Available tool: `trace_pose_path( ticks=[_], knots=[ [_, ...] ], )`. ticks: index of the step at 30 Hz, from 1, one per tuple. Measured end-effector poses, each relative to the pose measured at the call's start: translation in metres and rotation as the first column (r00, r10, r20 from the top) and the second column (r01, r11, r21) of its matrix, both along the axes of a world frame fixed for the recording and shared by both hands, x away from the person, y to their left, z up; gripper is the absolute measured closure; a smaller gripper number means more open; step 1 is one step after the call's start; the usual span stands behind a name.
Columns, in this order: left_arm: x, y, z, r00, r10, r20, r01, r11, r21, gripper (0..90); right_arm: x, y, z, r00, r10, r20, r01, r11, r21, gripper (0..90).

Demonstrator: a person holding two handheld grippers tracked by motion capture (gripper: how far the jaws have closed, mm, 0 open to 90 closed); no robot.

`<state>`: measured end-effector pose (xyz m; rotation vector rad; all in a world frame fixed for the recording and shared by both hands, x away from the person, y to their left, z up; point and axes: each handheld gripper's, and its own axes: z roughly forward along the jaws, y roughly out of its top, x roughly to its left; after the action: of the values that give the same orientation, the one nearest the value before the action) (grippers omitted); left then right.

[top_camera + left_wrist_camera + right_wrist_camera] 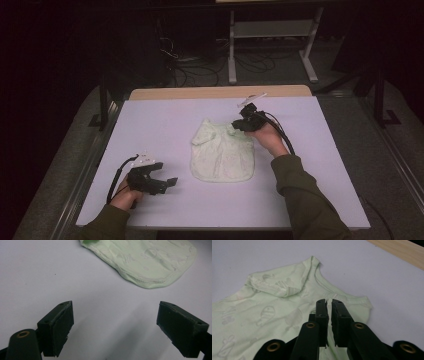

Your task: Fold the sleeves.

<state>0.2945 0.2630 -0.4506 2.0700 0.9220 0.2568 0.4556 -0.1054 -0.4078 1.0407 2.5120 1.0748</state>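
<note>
The little green top (222, 155) lies flat in the middle of the table (150, 130), w/ one shoulder bit folded over. The right gripper (329, 302) sits at the top's neck edge, jaws pinched tight on a bit of that cloth, prob. to pull it straight. The left gripper (115, 315) waits near the top's round bottom edge, jaws wide apart & holding nothing, ready to help.

garment (222, 155): soft pale-green cloth, matt, faint print, stitched hems | surface (165, 125): smooth matt sheet, bare wood strip at 12 o'clock | jaws: black matt plastic, brass-coloured rivets
</note>
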Motion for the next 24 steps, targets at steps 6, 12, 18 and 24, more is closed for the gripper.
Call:
trace_pose_path(
  ticks=[6,12,18,24],
  knots=[
    [0.0,0.0,0.0,1.0,0.002,-0.002,-0.002,1.0,0.001,13.9,-0.001,-0.013,-0.003,0.9998,-0.015,-0.012,0.015,0.9999,-0.004,88.5],
    [0.0,0.0,0.0,1.0,0.002,-0.003,-0.002,1.0,0.002,13.9,-0.002,-0.026,-0.008,0.9993,-0.031,-0.02,0.031,0.9995,-0.011,88.7],
    [0.0,0.0,-0.001,1.0,0.002,-0.004,-0.002,1.0,0.003,13.9,-0.004,-0.037,-0.015,0.9984,-0.046,-0.033,0.046,0.9988,-0.017,88.8],
    [0.0,0.001,-0.001,1.0,0.004,-0.005,-0.004,1.0,0.003,13.9,-0.007,-0.044,-0.021,0.998,-0.048,-0.041,0.047,0.9987,-0.02,88.8]
  ],
)
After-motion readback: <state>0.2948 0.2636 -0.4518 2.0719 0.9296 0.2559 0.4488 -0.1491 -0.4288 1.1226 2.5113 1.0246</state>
